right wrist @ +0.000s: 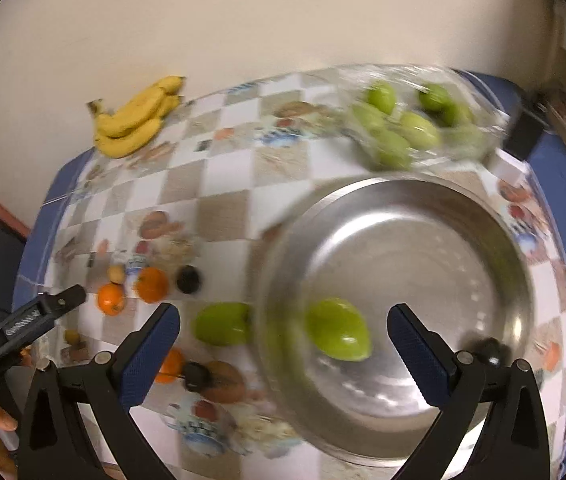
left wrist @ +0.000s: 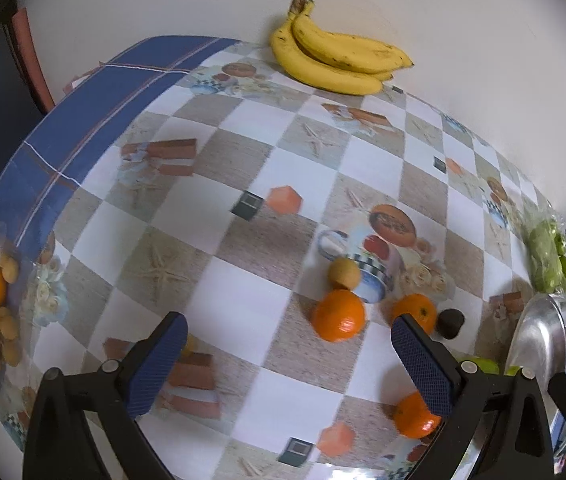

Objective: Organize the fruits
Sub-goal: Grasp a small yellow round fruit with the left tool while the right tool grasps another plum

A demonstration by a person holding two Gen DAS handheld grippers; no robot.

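Green fruit in bowl (blurred)

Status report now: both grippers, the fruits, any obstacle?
Left gripper open, empty. Right gripper open, empty. One green fruit in steel bowl; oranges loose. Nothing blocking.

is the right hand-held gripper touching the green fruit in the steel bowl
Apart. The right wrist view shows the right hand-held gripper open, with the green fruit in the steel bowl clear of both fingers.

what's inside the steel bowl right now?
One green fruit lies inside the steel bowl; the rest of the visible floor is bare metal. The near part is hidden behind the right hand-held gripper, and the frame is blurred.
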